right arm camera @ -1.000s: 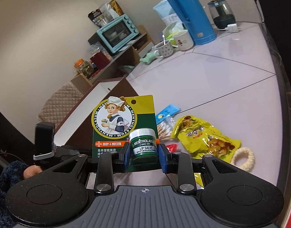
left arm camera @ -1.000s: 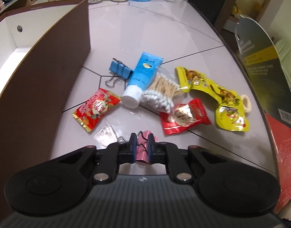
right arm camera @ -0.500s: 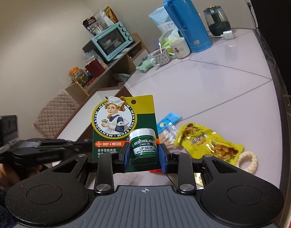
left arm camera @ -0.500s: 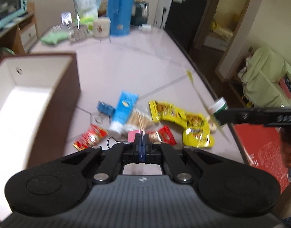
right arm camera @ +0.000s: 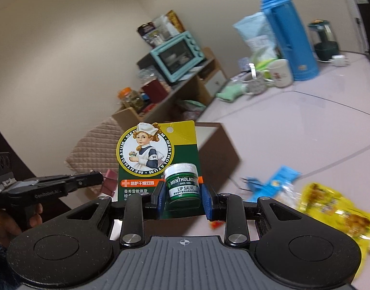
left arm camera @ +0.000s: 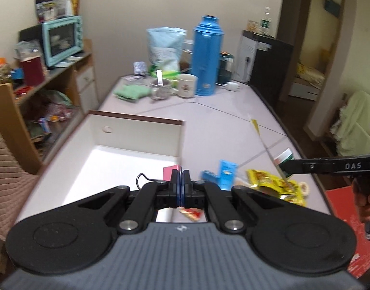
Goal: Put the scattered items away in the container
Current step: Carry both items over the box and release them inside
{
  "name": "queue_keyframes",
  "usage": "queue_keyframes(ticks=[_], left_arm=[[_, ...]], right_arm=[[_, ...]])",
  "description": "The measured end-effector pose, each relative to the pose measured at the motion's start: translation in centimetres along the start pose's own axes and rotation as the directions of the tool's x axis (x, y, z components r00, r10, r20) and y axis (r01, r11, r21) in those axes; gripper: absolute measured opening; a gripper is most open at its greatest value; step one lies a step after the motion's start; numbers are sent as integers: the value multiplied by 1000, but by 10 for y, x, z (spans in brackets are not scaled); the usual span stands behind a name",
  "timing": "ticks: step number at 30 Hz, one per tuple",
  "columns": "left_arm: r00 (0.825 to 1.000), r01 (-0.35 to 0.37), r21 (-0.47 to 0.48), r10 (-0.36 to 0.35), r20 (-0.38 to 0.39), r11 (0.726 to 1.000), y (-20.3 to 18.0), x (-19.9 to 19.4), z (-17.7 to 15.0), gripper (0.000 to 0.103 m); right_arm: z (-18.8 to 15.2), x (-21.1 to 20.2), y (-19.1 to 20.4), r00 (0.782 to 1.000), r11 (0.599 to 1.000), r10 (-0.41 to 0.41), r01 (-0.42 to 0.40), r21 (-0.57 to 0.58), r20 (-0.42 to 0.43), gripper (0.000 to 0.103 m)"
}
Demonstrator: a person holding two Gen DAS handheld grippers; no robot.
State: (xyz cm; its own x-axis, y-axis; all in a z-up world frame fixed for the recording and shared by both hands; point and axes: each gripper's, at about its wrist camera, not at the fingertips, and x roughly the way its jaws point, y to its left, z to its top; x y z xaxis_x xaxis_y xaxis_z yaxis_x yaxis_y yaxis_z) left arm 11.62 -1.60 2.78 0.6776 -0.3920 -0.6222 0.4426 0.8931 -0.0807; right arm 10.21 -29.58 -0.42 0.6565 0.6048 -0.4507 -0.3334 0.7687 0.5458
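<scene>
The left gripper (left arm camera: 180, 188) has its jaws pressed together on a pink binder clip (left arm camera: 170, 172), held above the near right corner of the container (left arm camera: 136, 118). The right gripper (right arm camera: 182, 193) pinches a lip salve pack (right arm camera: 182, 186) by the jar, card upright. On the table (left arm camera: 221, 118), right of the container, lie a blue tube (left arm camera: 227, 172), a blue clip (left arm camera: 209, 176) and yellow snack packets (left arm camera: 269, 183).
</scene>
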Motion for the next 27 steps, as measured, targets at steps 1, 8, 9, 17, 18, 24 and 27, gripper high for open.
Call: queue_keyframes(ticks=[1,8,9,17,18,24,27], left_arm=[[1000,-15,-3,15,5,1000,8,-4,1,0],[997,-77,-20,77,-3,997,60,-13,-3,0],[996,-85,-19,85,-8,996,66,-11,-4,0],[992,-107,-13,106,-67,994,112,8,-19,0],[991,-108,-14,106,-80,994,119,13,-21,0],[980,-114,-16,110,-165,993,149,41,-31,0],[971,-116,-15,110,-213,993,161,56,-35,0]], right_arm=[[1,7,6,1000,1000,7,-7,-4,-1,30],[10,59,48,999,999,34,-35,-33,-21,30],[11,67,53,999,999,34,-35,-37,-26,30],[16,133,79,997,999,-1,-2,-46,-79,30],[16,140,80,996,999,-9,5,-44,-87,30],[16,175,80,989,998,-59,54,-39,-135,30],[16,187,79,982,995,-99,92,-48,-163,30]])
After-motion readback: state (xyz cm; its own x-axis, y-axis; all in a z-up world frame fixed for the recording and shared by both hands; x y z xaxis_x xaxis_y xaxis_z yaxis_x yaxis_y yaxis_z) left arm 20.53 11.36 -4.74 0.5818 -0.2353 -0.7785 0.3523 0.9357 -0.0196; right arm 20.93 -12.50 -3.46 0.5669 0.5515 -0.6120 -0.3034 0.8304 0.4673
